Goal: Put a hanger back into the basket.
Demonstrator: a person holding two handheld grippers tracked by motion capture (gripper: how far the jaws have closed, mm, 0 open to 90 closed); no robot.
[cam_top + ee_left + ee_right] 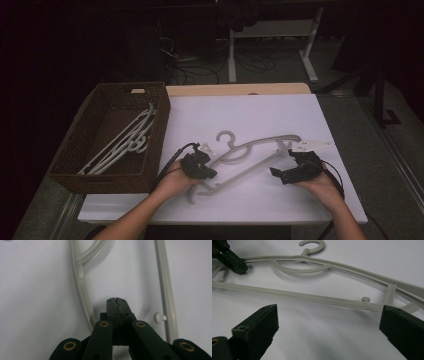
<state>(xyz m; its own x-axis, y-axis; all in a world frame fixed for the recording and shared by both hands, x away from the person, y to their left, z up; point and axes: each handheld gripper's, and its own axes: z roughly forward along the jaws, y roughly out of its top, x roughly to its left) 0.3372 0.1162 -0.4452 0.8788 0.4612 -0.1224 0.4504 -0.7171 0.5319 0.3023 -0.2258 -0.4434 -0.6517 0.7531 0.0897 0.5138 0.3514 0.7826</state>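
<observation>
A pale grey plastic hanger (265, 140) lies flat on the white table top, hook pointing away from me. My left gripper (207, 172) rests over its left end with the jaws shut together; in the left gripper view the tips (116, 300) meet with nothing between them, and the hanger's bars (163, 277) run along either side underneath. From the right gripper view, that left gripper's tip (239, 266) sits against the hanger's upper arm. My right gripper (282, 162) is at the hanger's right end, open wide (329, 315), with the lower bar (312, 297) lying just beyond its jaws.
A brown wicker basket (160, 125) stands at the table's left side and holds several similar hangers (125, 142). A white paper tag (312, 145) lies beside the right gripper. Bare white table top (250, 110) stretches behind the hanger.
</observation>
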